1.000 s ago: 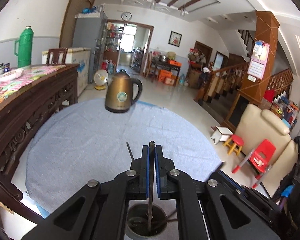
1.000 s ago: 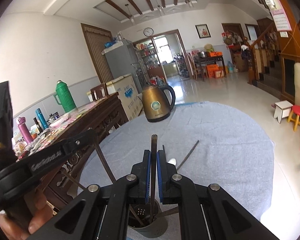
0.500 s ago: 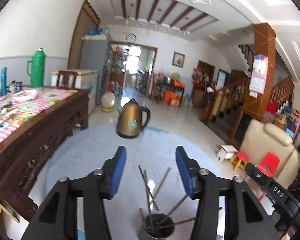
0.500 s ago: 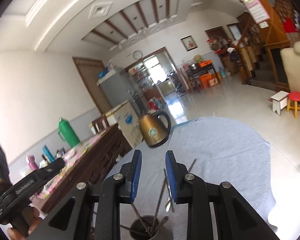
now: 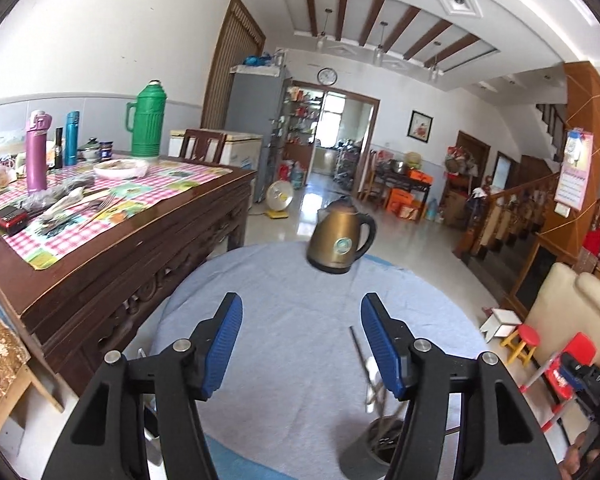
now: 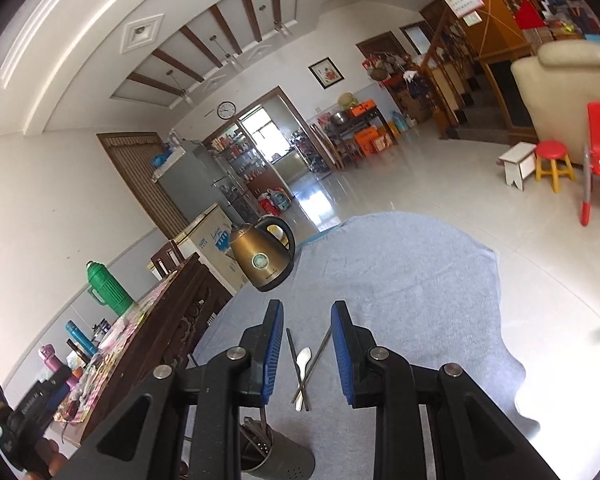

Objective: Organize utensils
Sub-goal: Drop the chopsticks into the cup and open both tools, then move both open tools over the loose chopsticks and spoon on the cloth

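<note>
Left wrist view: the left gripper is opening, released, nothing between its blue pads, hovering over the grey-blue cloth. The metal utensil holder is standing at near right, partly hidden behind the right finger, with sticks poking out of it. Right wrist view: the right gripper is opening too, gripping nothing; the holder is sitting just below it, utensils leaning inside. A brass-coloured kettle is standing at the cloth's far edge.
</note>
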`<state>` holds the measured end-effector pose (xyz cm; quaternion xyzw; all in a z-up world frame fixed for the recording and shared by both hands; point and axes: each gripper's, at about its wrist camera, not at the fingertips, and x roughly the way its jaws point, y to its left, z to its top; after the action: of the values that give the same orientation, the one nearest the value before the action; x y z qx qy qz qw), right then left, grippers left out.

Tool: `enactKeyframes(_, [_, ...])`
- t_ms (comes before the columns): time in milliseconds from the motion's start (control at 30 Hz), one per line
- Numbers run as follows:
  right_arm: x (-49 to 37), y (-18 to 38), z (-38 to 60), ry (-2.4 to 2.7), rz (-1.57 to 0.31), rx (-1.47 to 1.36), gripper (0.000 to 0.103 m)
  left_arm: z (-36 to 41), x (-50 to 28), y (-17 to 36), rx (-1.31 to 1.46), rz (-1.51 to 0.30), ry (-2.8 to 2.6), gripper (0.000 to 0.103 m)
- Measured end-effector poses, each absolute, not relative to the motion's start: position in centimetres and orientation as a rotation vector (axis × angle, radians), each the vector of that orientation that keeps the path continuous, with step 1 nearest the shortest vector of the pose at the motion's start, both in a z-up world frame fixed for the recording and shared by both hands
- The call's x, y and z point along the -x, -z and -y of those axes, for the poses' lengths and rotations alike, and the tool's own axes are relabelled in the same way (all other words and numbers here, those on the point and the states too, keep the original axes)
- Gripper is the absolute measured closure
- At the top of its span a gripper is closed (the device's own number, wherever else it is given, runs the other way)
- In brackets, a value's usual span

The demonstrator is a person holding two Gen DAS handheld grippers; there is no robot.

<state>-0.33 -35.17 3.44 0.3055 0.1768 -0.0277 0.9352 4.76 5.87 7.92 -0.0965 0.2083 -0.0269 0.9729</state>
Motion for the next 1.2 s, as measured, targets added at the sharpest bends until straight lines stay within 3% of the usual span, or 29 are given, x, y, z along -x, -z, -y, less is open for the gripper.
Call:
enactKeyframes(67, [0.2, -3.3, 35.3, 0.065, -0.373, -0.632, 0.047, -6.2, -5.3, -7.2, 0.18, -0.439, 0.029, 0.038])
enactKeyframes(100, [0.2, -3.1, 35.4, 0.069, -0.372, -0.637, 0.043, -6.1, -5.6, -6.9, 0.17, -0.45, 0.013, 0.038])
enactKeyframes(367, [-0.2, -2.5, 34.3, 0.081, -0.367, -0.593, 0.043, -6.7, -6.9, -3.7, 0.075, -0.501, -0.115, 0.038])
enactKeyframes(1200, [0.5, -3.1, 31.3, 0.025, -0.367, -0.544, 0.042, -5.4, -5.7, -3.9, -0.009, -0.457, -0.146, 0.034])
